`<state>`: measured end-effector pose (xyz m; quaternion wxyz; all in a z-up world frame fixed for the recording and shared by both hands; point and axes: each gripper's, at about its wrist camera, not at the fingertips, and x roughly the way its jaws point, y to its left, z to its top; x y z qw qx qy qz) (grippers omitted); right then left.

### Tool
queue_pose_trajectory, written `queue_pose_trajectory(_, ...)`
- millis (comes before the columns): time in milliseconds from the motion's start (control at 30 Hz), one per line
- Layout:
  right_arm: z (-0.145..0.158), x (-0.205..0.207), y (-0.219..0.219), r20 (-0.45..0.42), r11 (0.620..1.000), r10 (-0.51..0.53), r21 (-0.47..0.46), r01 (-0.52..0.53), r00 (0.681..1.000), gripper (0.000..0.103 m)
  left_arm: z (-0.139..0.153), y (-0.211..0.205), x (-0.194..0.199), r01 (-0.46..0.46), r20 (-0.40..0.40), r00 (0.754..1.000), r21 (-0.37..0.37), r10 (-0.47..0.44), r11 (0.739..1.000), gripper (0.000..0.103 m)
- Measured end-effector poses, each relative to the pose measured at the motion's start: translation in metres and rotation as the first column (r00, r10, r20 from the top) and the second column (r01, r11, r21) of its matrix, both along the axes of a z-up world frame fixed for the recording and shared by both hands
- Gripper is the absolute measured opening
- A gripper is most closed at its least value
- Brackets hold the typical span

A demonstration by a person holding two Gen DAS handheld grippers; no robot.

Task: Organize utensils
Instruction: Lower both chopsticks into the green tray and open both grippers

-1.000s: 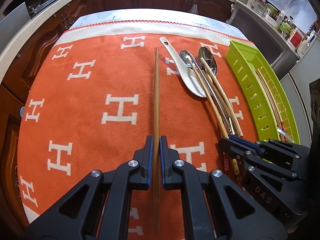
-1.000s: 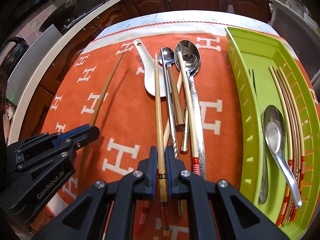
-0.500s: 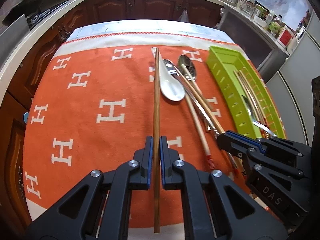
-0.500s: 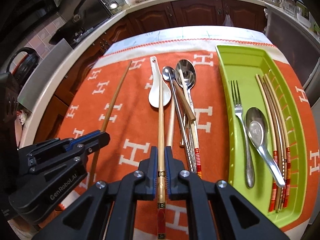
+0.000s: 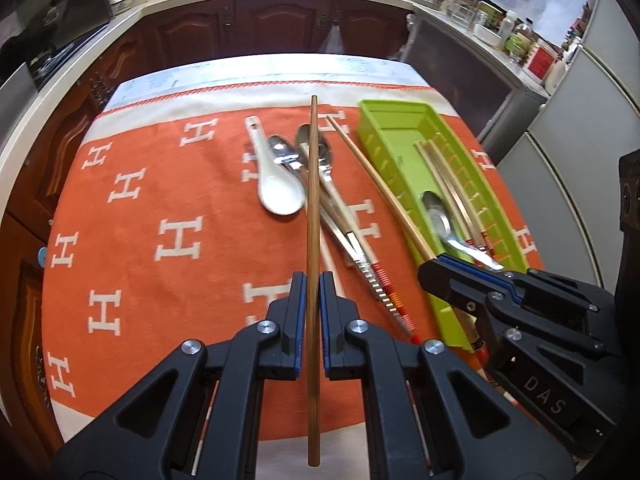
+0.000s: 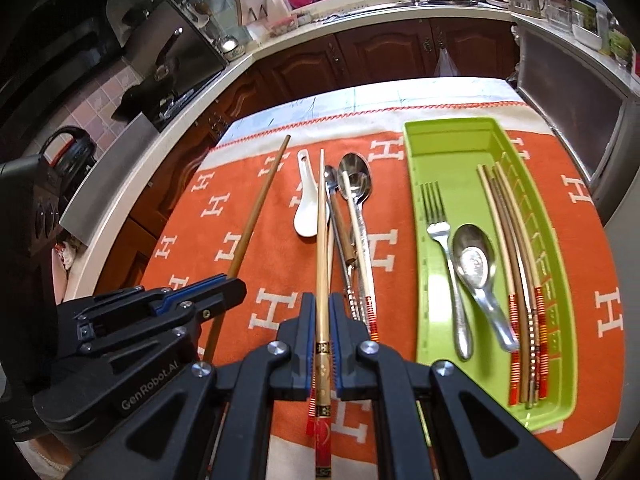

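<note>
**Both grippers holding one chopstick each above the cloth**

Left gripper [image 5: 312, 286]: jaws pinched on a plain brown chopstick [image 5: 313, 200], gripped partway along its length. Stick runs straight ahead along the fingers; its back end sticks out behind the jaws. It is raised over the pile on the orange cloth [image 5: 160, 200].

Right gripper [image 6: 322, 308]: jaws pinched on a pale chopstick [image 6: 321, 232] with a red decorated end. Tip points forward, over the white spoon [image 6: 306, 216]. In the left view this stick slants beside the near wall of the tray [image 5: 384, 136].

Loose on cloth, in a pile: white spoon, two metal spoons [image 6: 354, 172], a wooden-handled spoon, and at least one chopstick with a red-striped end. Items overlap; exact count unclear.

Green tray on the right part of the cloth holds a fork [image 6: 440, 232], a metal spoon [image 6: 476, 260] and a bundle of chopsticks [image 6: 516, 272] along its right wall, red-striped ends toward the camera.
</note>
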<state>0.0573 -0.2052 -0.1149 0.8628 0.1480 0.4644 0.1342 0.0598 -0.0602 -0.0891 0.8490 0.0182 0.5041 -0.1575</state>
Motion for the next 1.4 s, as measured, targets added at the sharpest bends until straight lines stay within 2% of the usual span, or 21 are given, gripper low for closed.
queue_pose_trajectory(200, 0.014, -0.001, -0.035, 0.028, 0.998, -0.064, 0.007, 0.064, 0.998, 0.006, 0.022, -0.036, 0.009, 0.061, 0.012, 0.998, -0.035, -0.061, 0.998, 0.004)
queue_pose_trajectory(433, 0.023, 0.009, -0.074, 0.051, 0.987, -0.145, -0.069, 0.148, 0.988, 0.006, 0.036, -0.088, 0.029, 0.111, 0.013, 0.994, -0.065, -0.11, 0.992, 0.004)
queue_pose_trajectory(667, 0.011, 0.027, -0.098, 0.015, 0.975, -0.185, -0.12, 0.185, 0.983, 0.006, 0.019, -0.125, 0.049, 0.119, -0.022, 0.993, -0.038, -0.12, 0.992, 0.004)
queue_pose_trajectory(867, -0.006, 0.052, -0.112, -0.042, 0.973, -0.189, -0.145, 0.181, 0.981, 0.007, -0.002, -0.138, 0.072, 0.107, -0.06, 0.992, -0.02, -0.108, 0.994, 0.004)
queue_pose_trajectory(1267, -0.038, 0.081, -0.122, -0.182, 0.981, -0.177, -0.111, 0.158, 0.967, 0.007, -0.027, -0.15, 0.107, 0.078, -0.124, 0.989, -0.012, -0.079, 0.997, 0.005)
queue_pose_trajectory(1400, -0.04, 0.08, -0.124, -0.196, 0.98, -0.186, -0.102, 0.169, 0.963, 0.007, -0.031, -0.147, 0.108, 0.073, -0.148, 0.986, -0.009, -0.074, 0.997, 0.005)
